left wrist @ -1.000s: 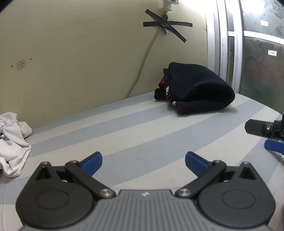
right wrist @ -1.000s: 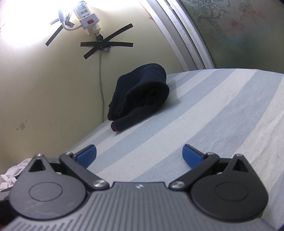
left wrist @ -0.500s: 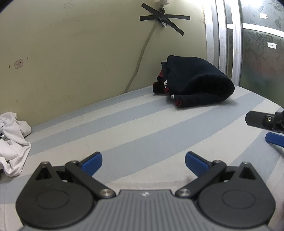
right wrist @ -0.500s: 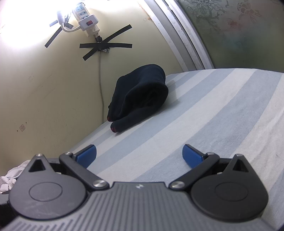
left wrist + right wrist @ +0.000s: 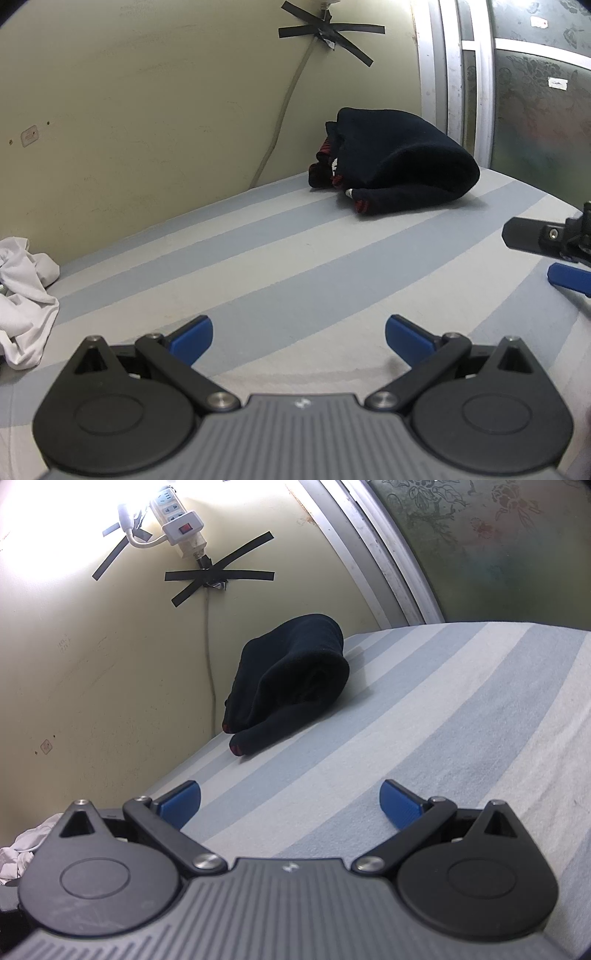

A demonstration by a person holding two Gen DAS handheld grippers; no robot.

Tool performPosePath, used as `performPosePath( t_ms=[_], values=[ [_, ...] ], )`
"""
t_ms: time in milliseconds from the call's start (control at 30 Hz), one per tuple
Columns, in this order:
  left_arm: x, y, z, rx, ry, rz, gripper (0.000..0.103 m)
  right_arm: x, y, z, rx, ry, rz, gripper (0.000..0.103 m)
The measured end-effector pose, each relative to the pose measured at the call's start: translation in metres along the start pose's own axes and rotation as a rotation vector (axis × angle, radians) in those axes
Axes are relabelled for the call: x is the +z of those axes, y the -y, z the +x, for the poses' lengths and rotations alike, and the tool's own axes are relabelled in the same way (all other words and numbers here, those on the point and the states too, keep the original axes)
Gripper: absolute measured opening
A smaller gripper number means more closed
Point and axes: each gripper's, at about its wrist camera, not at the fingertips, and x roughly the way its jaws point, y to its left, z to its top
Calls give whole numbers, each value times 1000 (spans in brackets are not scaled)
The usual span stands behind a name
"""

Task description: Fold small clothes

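Note:
A dark navy garment (image 5: 397, 168) with red trim lies bunched at the far end of the striped bed, by the wall; it also shows in the right wrist view (image 5: 295, 677). A crumpled white garment (image 5: 24, 291) lies at the left edge of the bed, and a bit of it shows in the right wrist view (image 5: 18, 849). My left gripper (image 5: 298, 338) is open and empty, low over the bed, well short of both garments. My right gripper (image 5: 290, 803) is open and empty too; part of it shows at the right edge of the left wrist view (image 5: 554, 254).
The bed has a blue and white striped sheet (image 5: 295, 258). A yellowish wall (image 5: 147, 110) runs along its far side, with a taped cable (image 5: 284, 110) and a power strip (image 5: 181, 528). A metal-framed frosted glass door (image 5: 535, 92) stands at the right.
The left gripper's view has dropped and edged closer to the dark garment. The right gripper has barely moved. Both stay open.

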Motion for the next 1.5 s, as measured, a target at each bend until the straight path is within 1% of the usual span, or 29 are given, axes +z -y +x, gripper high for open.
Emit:
performPosePath(
  t_ms=[300, 1500],
  values=[
    [0, 2, 1, -5, -1, 18, 103, 0, 0, 0, 0, 0, 0, 103],
    [-2, 4, 5, -13, -21, 30, 103, 0, 1, -1, -2, 5, 5, 103]
  ],
)
